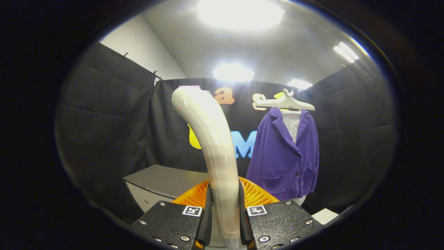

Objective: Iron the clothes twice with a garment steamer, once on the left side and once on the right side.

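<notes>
both fingers of tool (pixel 224 222) clamp steamer handle (pixel 211 139) upright, w/ purple jacket (pixel 284 156) hanging well beyond.

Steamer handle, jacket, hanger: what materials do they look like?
Steamer handle, clamped between the gripper fingers: glossy cream plastic, judging by its sharp light reflections. Purple jacket: soft matte cloth, probably knit or felt-like, with gentle folds and no shine. Hanger: smooth white moulded plastic, likely.

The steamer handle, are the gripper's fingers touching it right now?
Touching. In the gripper view the cream steamer handle stands between the gripper, and both fingers press its sides with no gap showing.
</notes>
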`<state>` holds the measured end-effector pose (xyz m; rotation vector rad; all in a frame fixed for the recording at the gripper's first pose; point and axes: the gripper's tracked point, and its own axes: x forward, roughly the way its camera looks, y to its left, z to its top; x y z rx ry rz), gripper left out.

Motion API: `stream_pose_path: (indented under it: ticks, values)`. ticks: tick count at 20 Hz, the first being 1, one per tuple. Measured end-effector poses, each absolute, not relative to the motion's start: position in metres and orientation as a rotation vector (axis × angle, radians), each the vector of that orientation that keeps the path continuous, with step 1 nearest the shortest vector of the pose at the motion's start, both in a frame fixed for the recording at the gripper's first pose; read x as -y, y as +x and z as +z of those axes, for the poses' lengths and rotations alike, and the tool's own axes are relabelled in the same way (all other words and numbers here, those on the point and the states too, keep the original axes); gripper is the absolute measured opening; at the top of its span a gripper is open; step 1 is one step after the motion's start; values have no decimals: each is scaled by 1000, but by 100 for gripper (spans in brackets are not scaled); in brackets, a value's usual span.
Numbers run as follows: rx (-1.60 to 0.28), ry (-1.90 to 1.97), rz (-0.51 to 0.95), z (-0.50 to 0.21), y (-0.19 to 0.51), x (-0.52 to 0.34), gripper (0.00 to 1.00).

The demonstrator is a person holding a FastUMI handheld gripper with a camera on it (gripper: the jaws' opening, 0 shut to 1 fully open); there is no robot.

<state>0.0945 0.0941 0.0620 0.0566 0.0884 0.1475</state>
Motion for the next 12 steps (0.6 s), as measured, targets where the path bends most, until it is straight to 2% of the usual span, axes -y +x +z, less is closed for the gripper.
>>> stream_pose_path:
  ticks: [8, 12]
  values:
    - [-109, 139, 237, 49, 74, -162, 32]
    - [-117, 155, 223, 39, 74, -166, 32]
